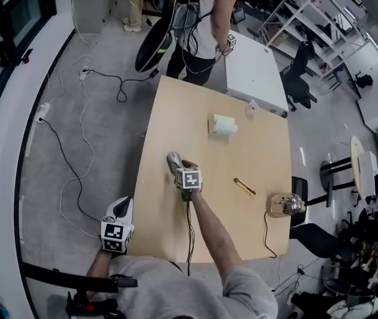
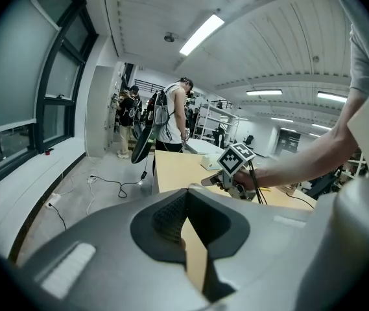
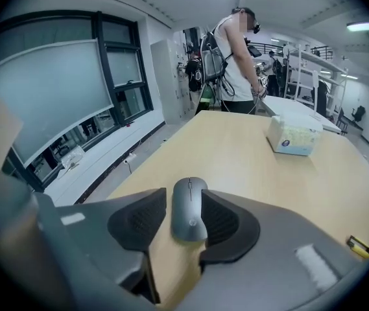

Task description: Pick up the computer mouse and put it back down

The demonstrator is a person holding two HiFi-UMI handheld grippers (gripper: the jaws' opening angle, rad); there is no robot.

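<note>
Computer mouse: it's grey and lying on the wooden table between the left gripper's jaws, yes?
Not quite. The grey computer mouse does lie on the wooden table, but between the jaws of the right gripper, not the left, as the right gripper view shows. The left gripper has nothing between its jaws.

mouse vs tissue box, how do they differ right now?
The mouse is dark grey, low and rounded; the tissue box is pale and blocky. The mouse is between the right tongs' jaws; the tissue box stands clear, farther along. Both are within the wooden table's edges.
</note>
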